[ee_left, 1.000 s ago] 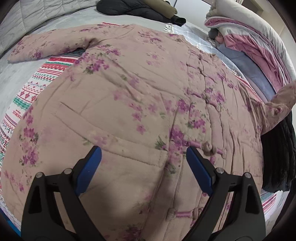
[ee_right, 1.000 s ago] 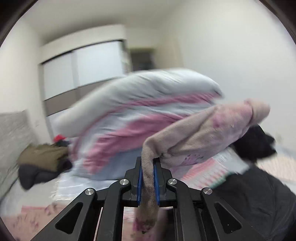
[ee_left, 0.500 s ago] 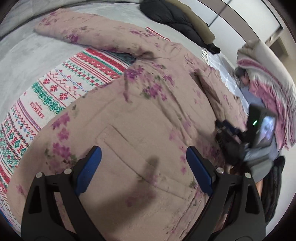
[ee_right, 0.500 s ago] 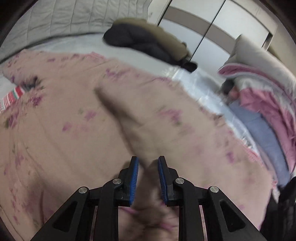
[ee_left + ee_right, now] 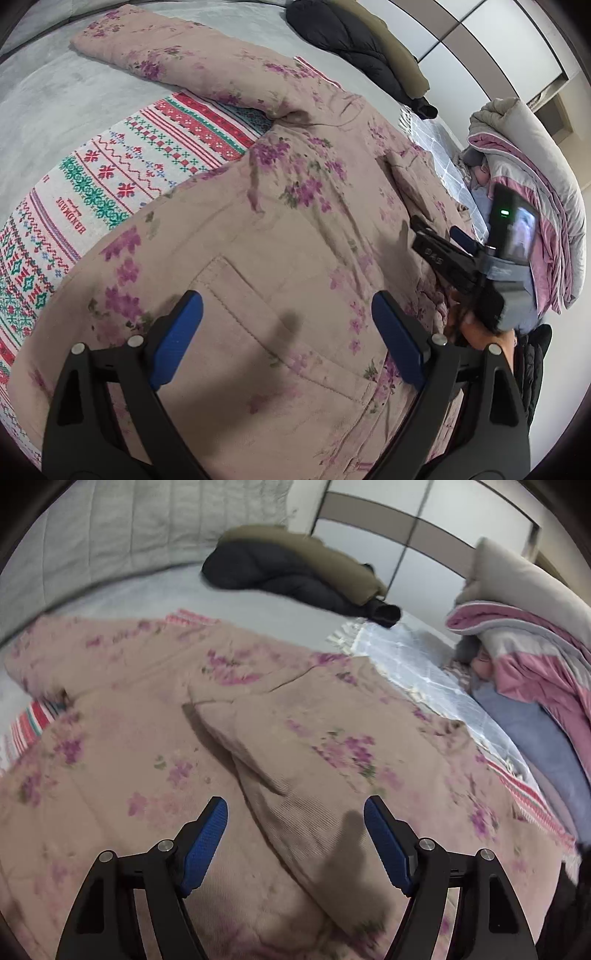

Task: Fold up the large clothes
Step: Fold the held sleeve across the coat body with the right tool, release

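Down comes that sleeve (image 5: 295,794), which a second ago dangled pinched in the right gripper (image 5: 295,834) up against the wall, and now it lies folded across the chest of the floral padded coat (image 5: 258,229). Those blue jaws have just been opening and stand spread wide, the sleeve running between them and under them, no pad pressing on it. The coat itself sprawls flat over the bed (image 5: 55,88), filling nearly everything ahead of both tools, its other sleeve (image 5: 155,48) stretched out far ahead and to the left of the left gripper (image 5: 288,332). Under the coat, out to that tool's left, peeks a knitted patterned blanket (image 5: 122,173) in red and green. Left gripper hovers over the patch pocket (image 5: 266,325), jaws apart, nothing between them but cloth below. To its right, just beside it, a hand (image 5: 476,332) holds the other tool. Far ahead lies a dark jacket (image 5: 280,576) with olive cloth, and off to the right a heap of pink and grey quilts (image 5: 524,646).
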Demonstrator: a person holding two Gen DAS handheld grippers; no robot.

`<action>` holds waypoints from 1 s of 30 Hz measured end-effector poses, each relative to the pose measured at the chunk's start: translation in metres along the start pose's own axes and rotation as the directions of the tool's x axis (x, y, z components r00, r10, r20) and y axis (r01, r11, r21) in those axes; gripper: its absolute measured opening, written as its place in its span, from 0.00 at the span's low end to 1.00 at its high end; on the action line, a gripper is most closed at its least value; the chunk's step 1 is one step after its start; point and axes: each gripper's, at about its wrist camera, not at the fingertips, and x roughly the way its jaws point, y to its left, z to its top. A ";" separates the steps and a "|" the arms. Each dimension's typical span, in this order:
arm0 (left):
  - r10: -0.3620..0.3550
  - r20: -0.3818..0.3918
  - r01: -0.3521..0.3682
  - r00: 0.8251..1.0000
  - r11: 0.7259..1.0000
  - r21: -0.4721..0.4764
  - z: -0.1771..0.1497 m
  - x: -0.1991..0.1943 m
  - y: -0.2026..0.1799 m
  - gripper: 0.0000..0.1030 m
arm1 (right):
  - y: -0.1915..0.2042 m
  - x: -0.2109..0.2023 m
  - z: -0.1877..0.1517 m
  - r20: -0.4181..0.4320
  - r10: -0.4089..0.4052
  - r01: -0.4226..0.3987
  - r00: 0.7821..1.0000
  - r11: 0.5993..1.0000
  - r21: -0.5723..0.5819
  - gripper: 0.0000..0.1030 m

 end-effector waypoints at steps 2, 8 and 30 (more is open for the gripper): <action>0.000 0.001 0.000 1.000 1.000 -0.016 0.003 0.000 0.004 0.89 | 0.012 0.020 0.006 -0.006 -0.067 0.066 0.998 0.996 -0.053 0.72; -0.007 -0.002 0.006 1.000 0.998 -0.060 0.007 -0.002 0.013 0.89 | 0.009 -0.010 0.006 0.125 0.008 -0.006 0.992 1.000 -0.011 0.11; -0.015 -0.007 0.014 1.000 0.997 -0.077 0.007 -0.002 0.017 0.89 | 0.047 -0.007 0.002 0.024 0.155 -0.155 0.988 0.988 -0.021 0.60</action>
